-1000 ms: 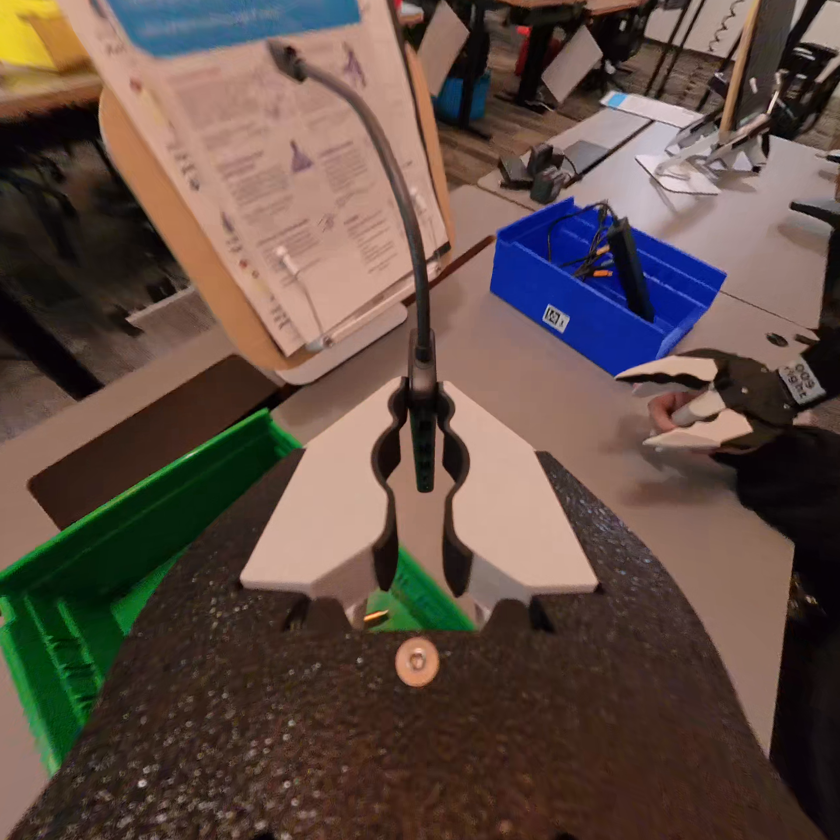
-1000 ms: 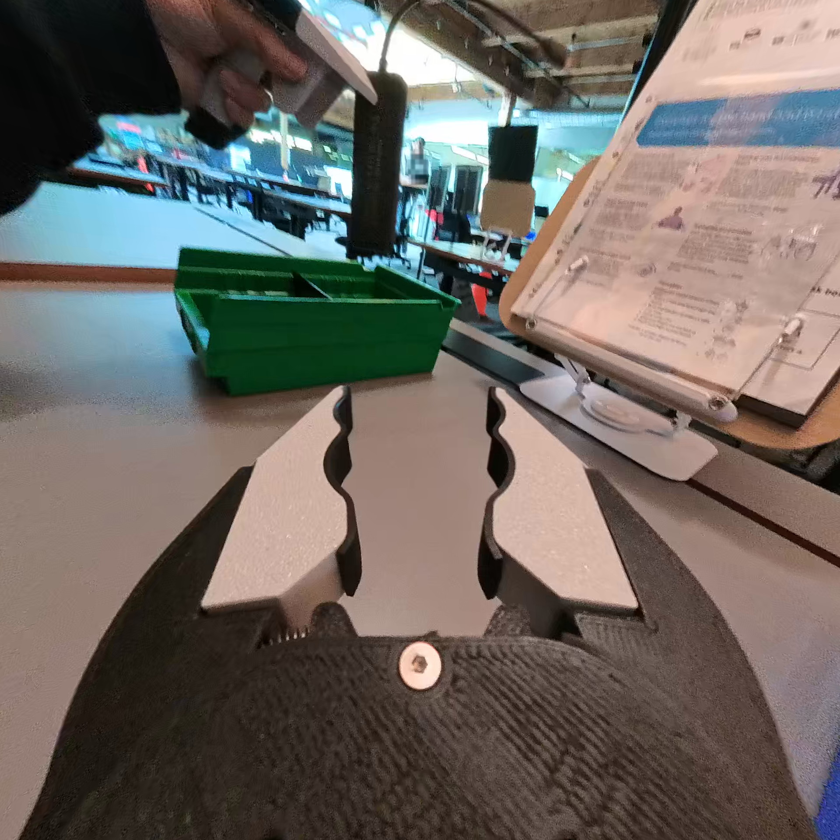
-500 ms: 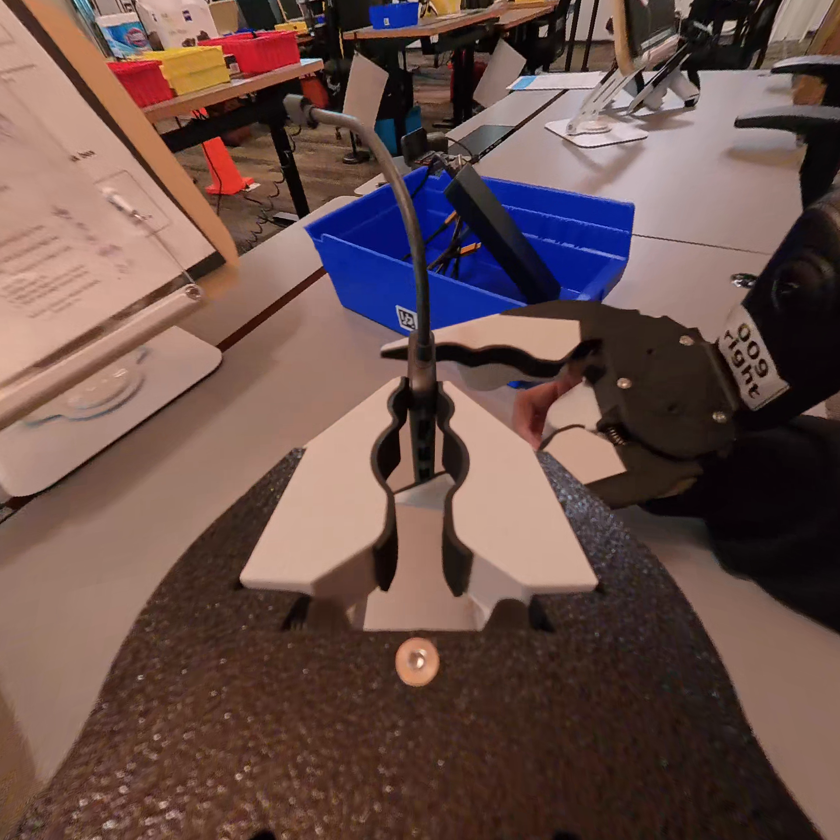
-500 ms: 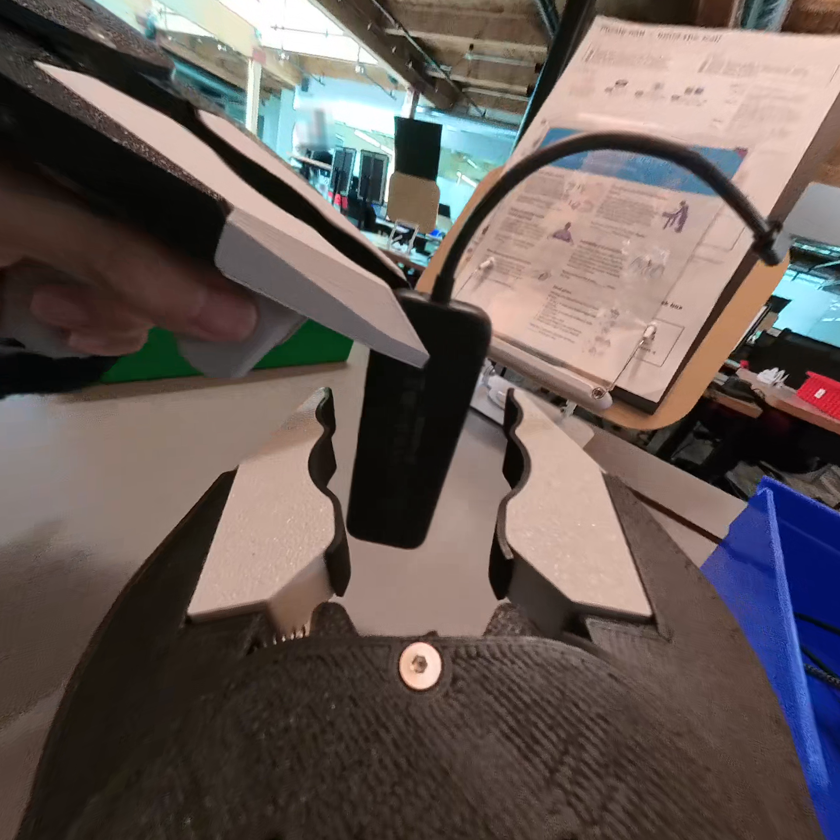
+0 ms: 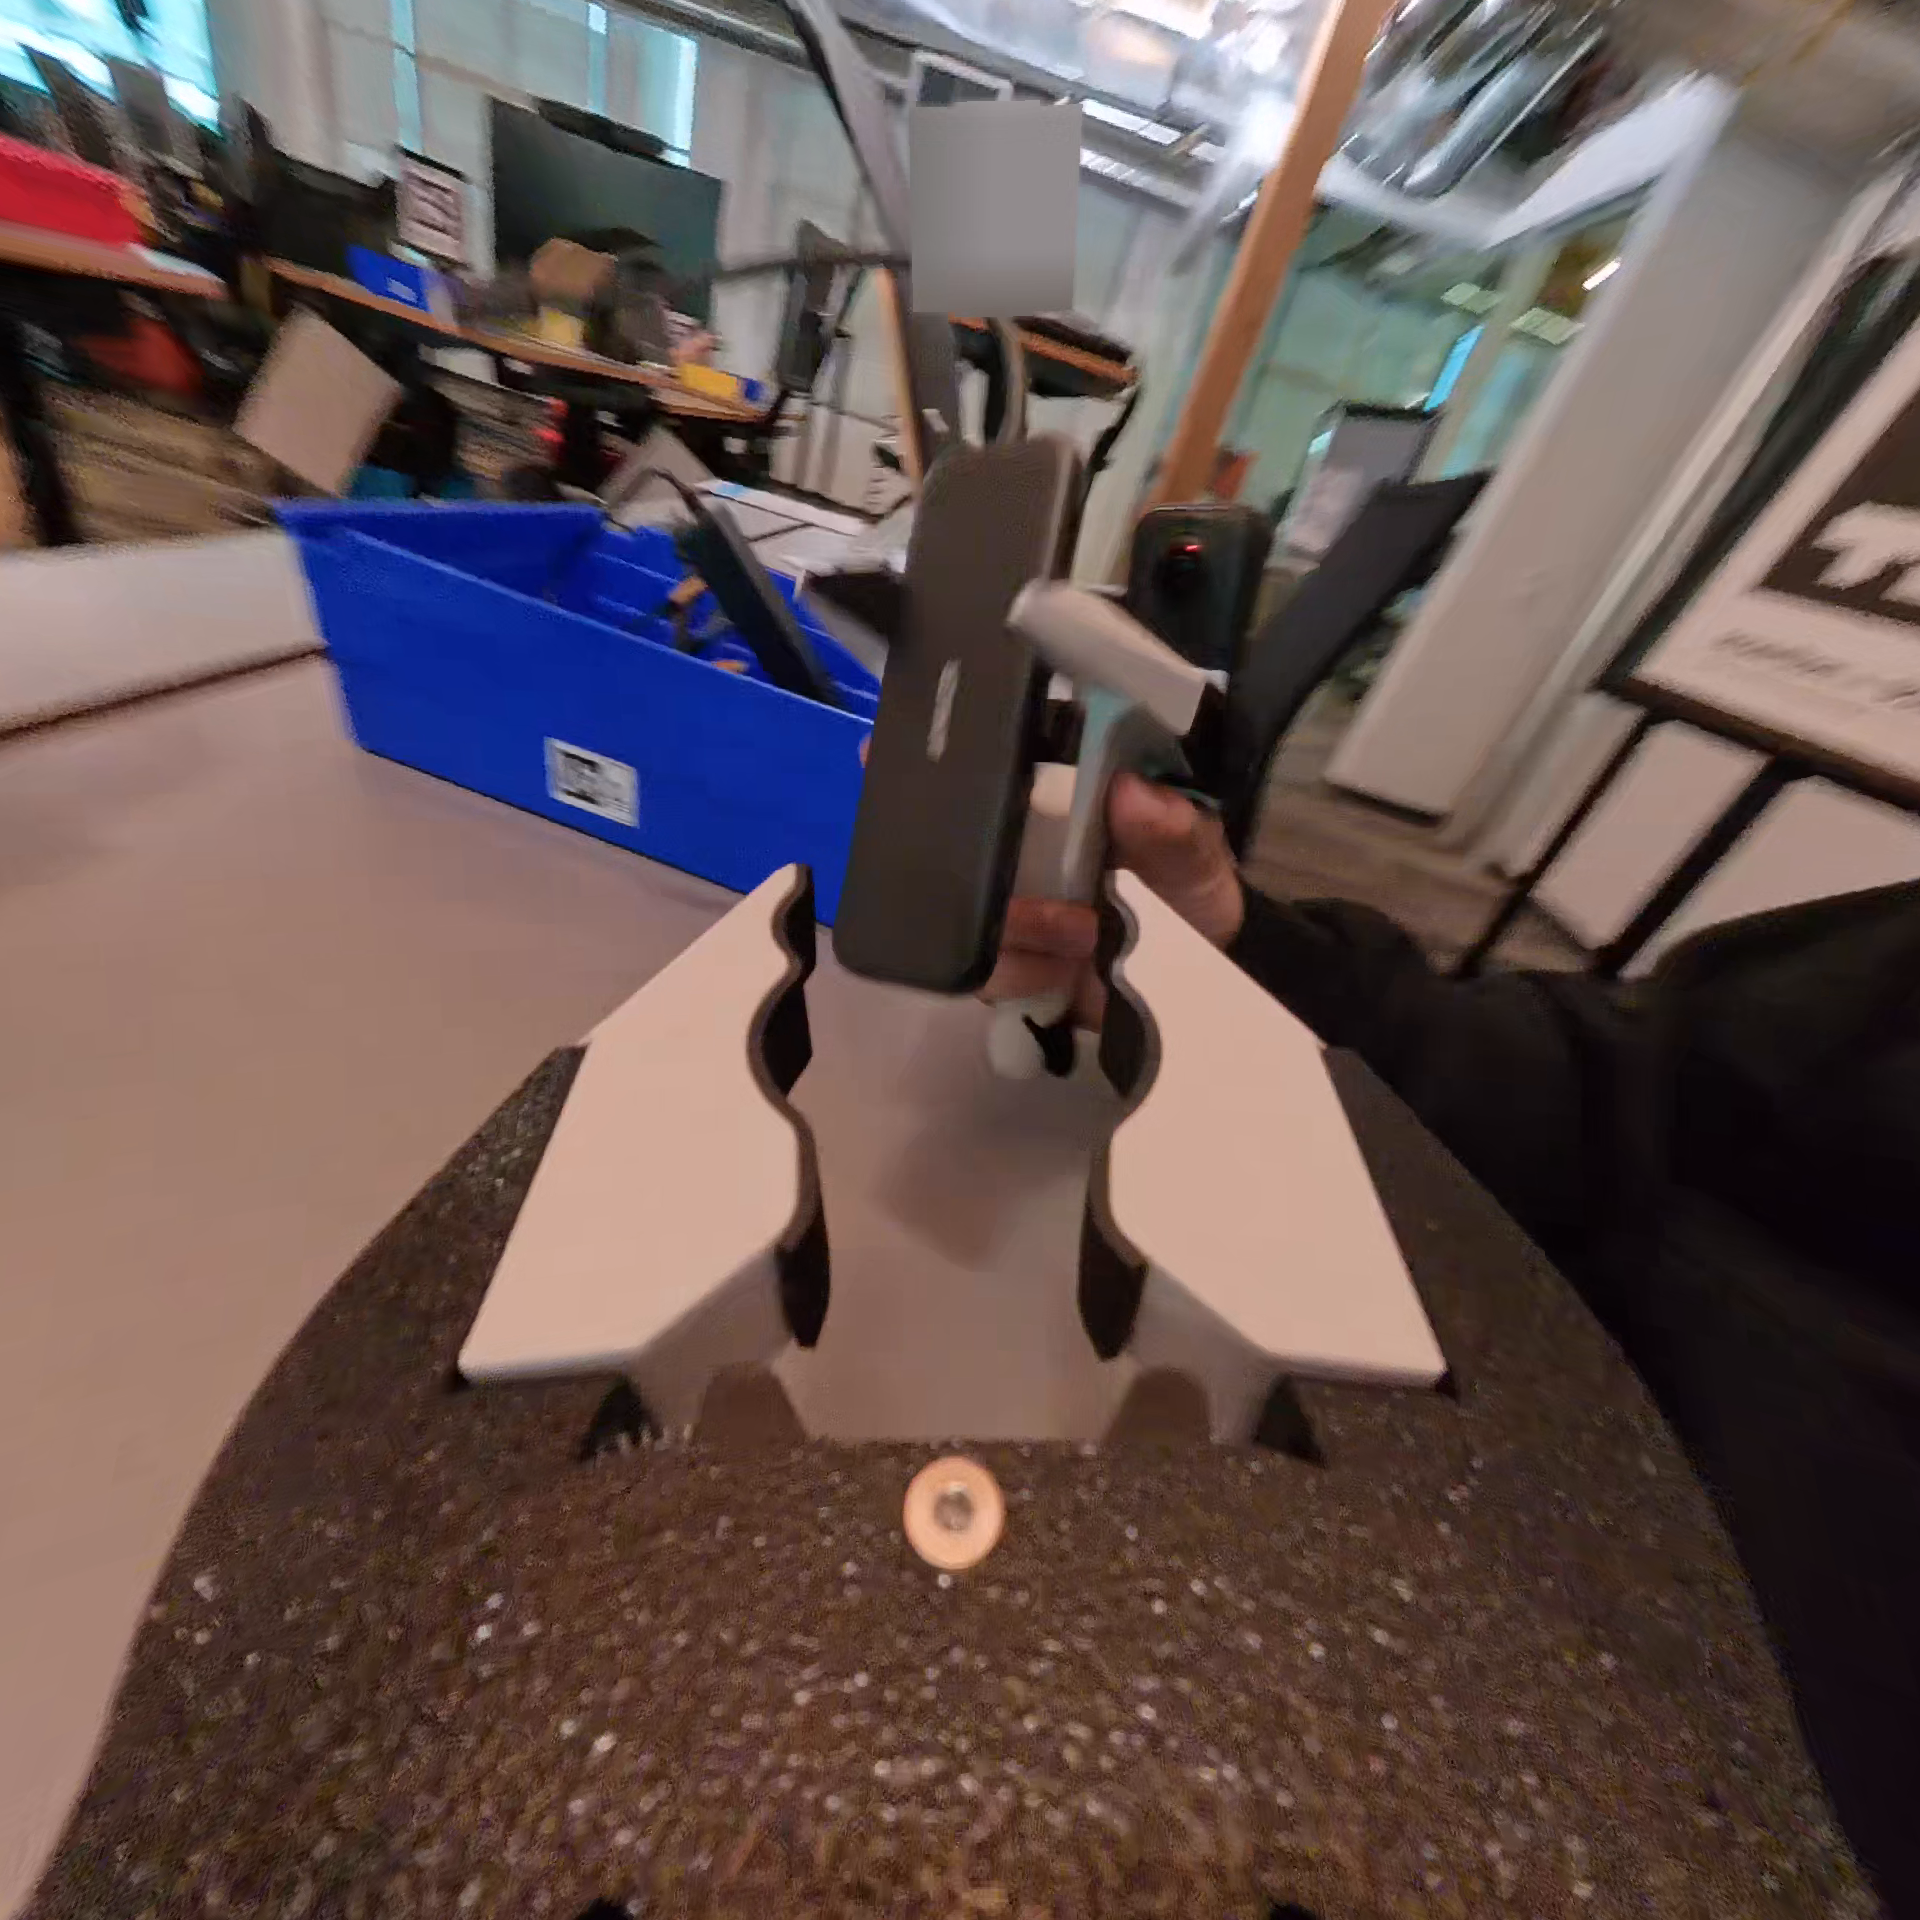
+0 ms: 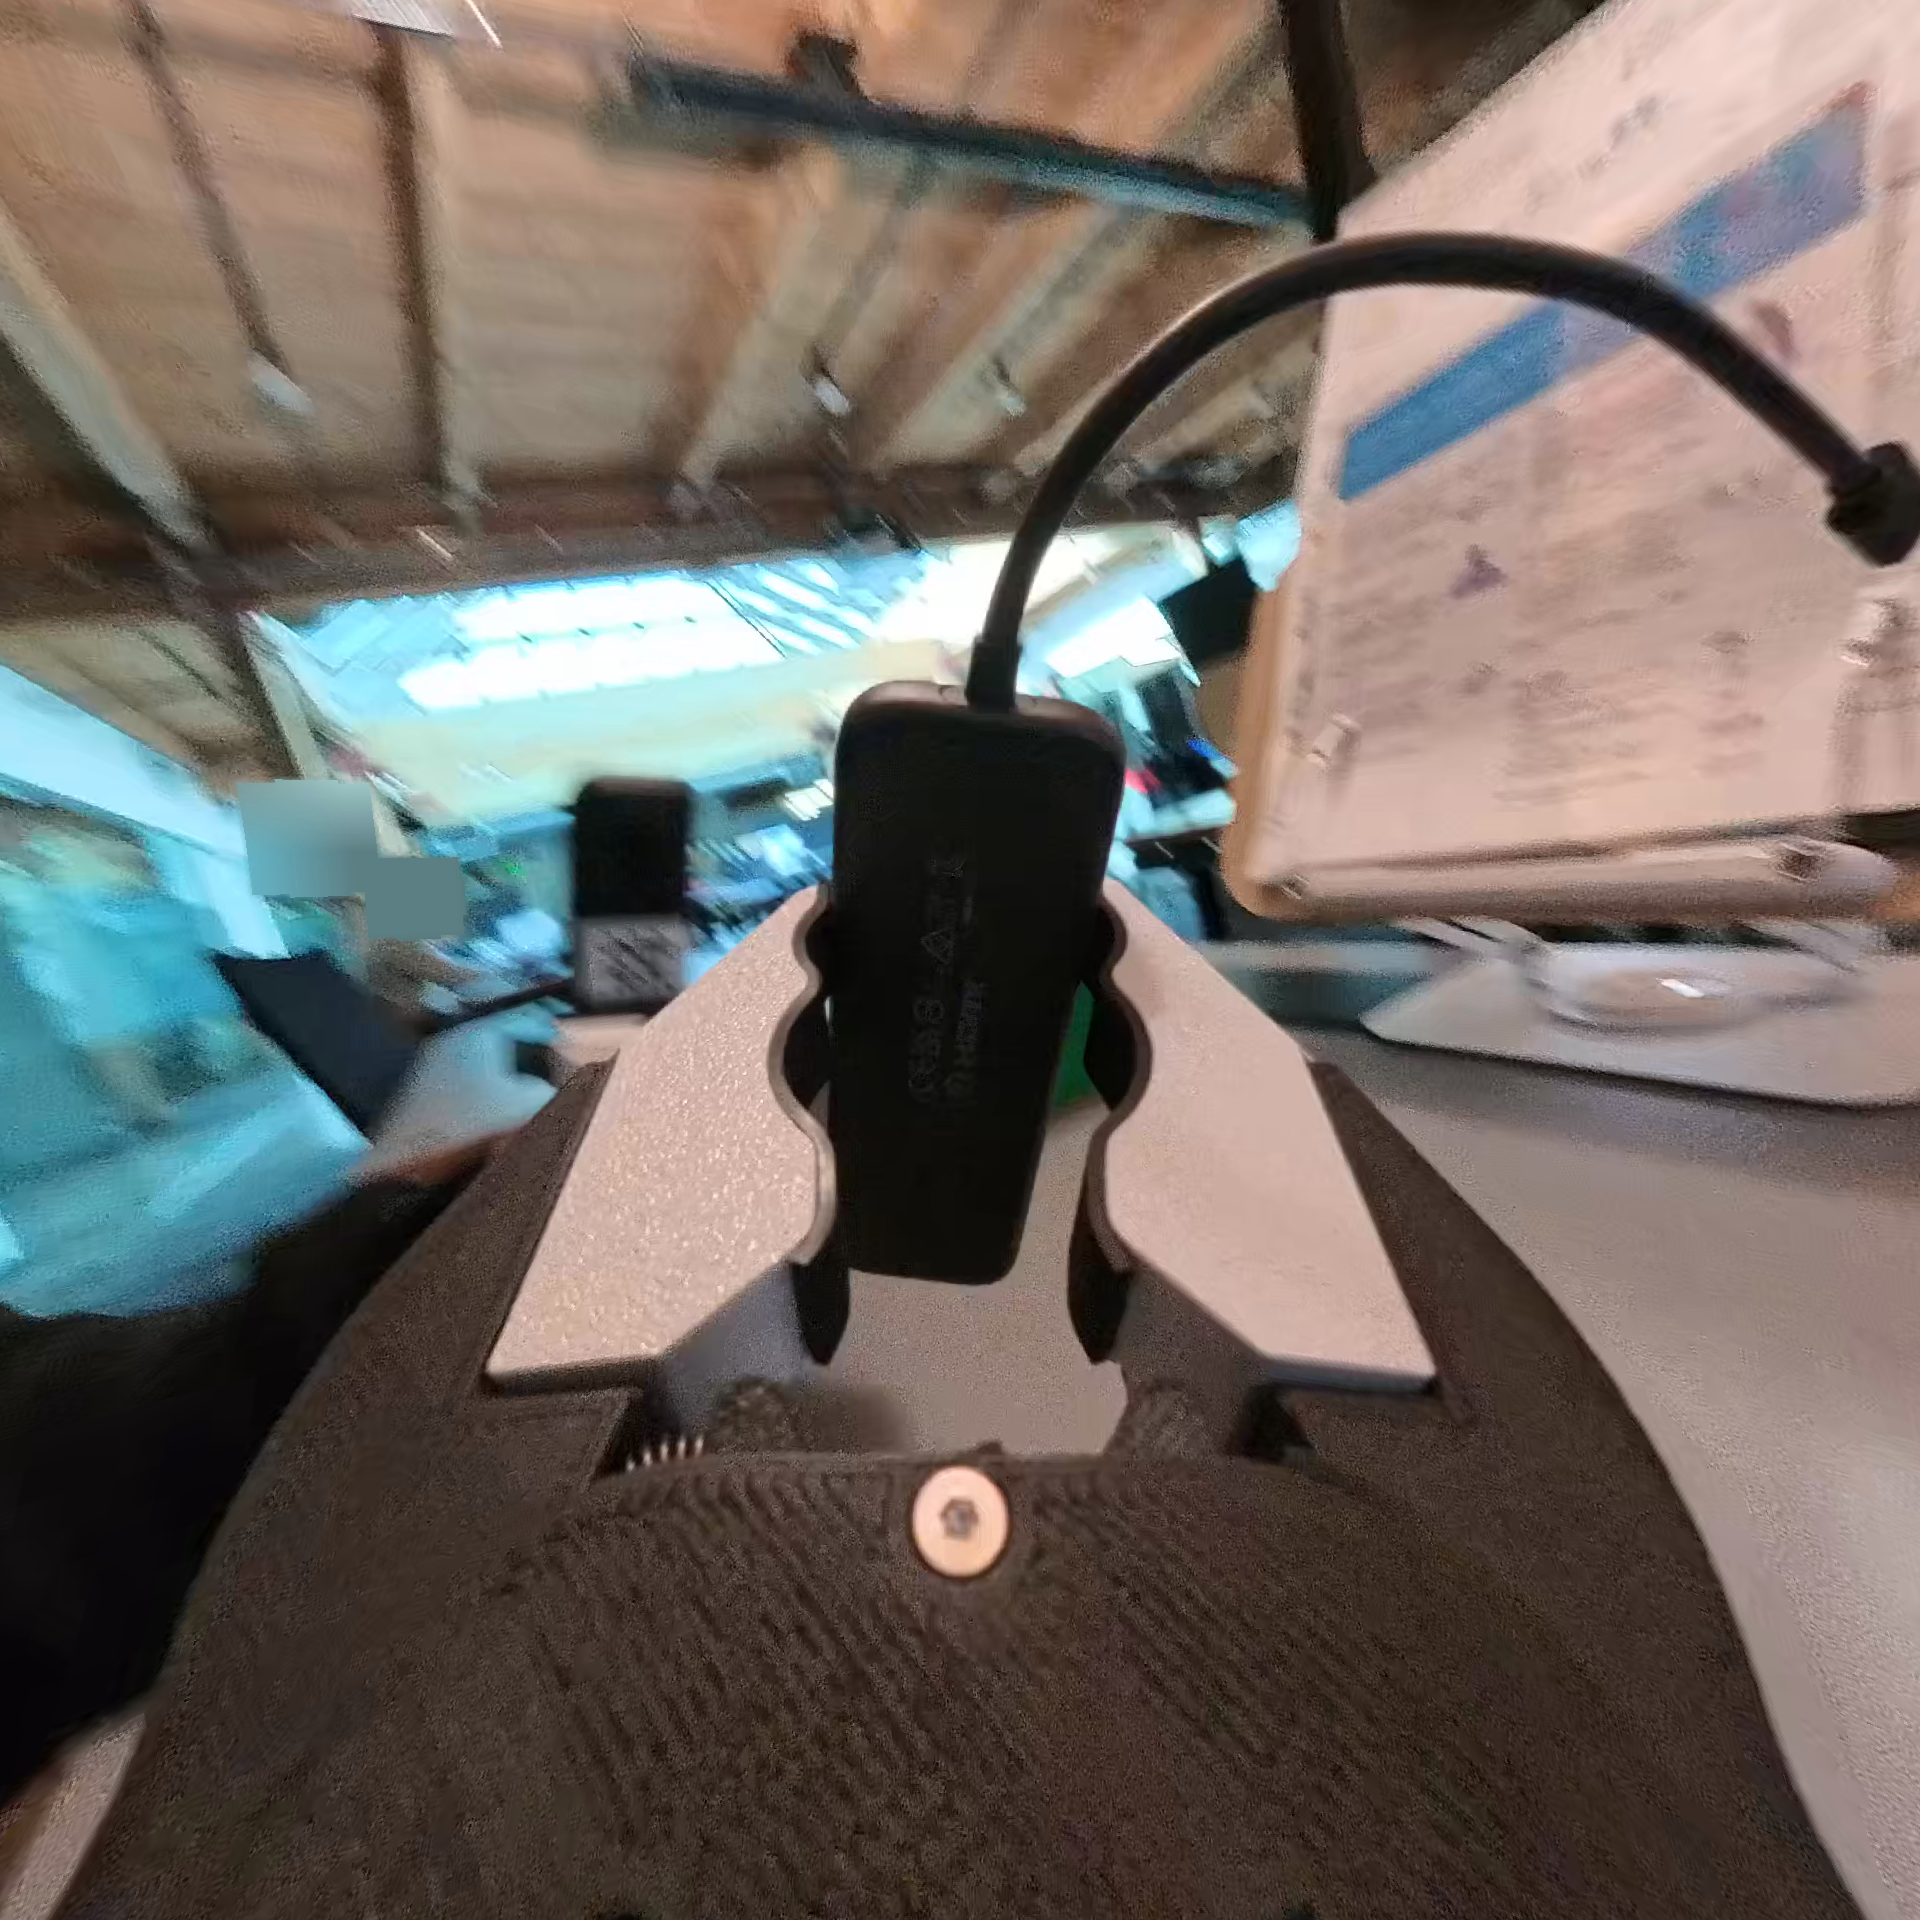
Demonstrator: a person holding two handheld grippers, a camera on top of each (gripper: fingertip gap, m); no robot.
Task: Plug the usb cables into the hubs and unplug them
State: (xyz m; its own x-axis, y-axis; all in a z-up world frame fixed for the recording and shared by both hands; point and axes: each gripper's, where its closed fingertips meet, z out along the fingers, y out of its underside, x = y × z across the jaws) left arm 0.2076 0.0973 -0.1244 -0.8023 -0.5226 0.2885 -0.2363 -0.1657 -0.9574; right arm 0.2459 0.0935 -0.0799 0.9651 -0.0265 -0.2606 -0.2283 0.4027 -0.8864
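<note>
A black USB hub (image 6: 956, 1039) stands upright between the fingers of my right gripper (image 6: 966, 914), which is shut on its sides. Its short black cable (image 6: 1351, 260) arcs up and to the right and ends in a free plug (image 6: 1870, 509). In the left wrist view the same hub (image 5: 956, 707) hangs just ahead of my left gripper (image 5: 956, 904), which is open and empty. The right gripper's finger (image 5: 1101, 665) and the person's hand (image 5: 1174, 852) show behind the hub. A second black hub (image 5: 748, 613) leans in the blue bin.
A blue bin (image 5: 468, 665) with cables stands on the grey table (image 5: 260, 935) ahead and to the left of my left gripper. A document stand (image 6: 1558, 623) with printed sheets rises at the right of the right wrist view. The person's dark sleeve (image 5: 1558, 1091) lies at the right.
The hub has passed from my left gripper to my right. The left gripper has opened and let go. The right gripper has shut on the hub and tilted upward.
</note>
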